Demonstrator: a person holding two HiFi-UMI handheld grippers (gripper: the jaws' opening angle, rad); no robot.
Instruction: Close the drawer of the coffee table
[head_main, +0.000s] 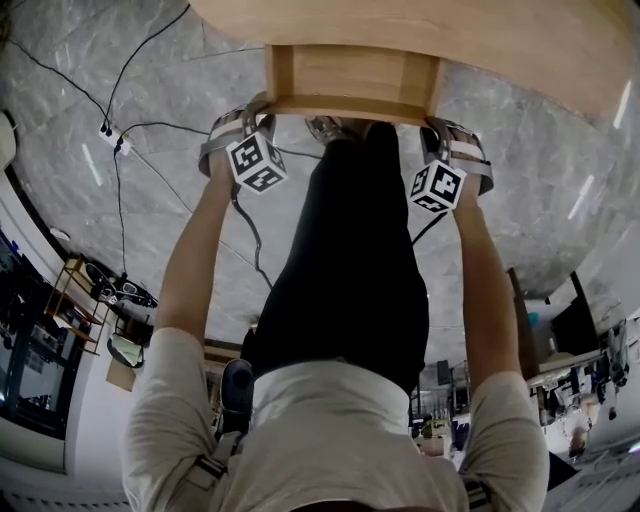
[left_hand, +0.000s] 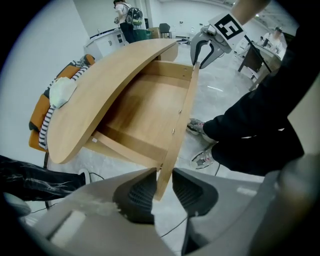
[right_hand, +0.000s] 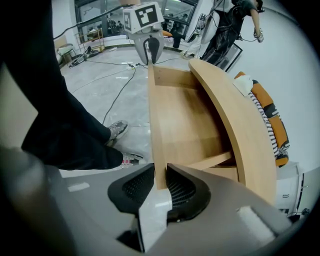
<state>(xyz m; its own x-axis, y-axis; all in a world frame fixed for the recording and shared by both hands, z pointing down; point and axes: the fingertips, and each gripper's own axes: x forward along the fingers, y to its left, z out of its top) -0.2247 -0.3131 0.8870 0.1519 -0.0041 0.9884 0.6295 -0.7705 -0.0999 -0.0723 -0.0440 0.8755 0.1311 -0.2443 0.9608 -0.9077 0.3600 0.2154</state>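
Nothing closed yet — left gripper (left_hand: 164, 189) and right gripper (right_hand: 160, 186) each pinch the drawer (head_main: 345, 80) front, pulled out of the coffee table (head_main: 500, 40)

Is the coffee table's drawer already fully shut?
No, the drawer sticks well out from under the table top, its inside open to view.

Coffee table (head_main: 480, 40) cut off by the upper edge (head view), drawer (head_main: 345, 80) rear hidden beneath it

Light-wood drawer (head_main: 345, 80), pulled open, under curved-top coffee table (head_main: 520, 45)
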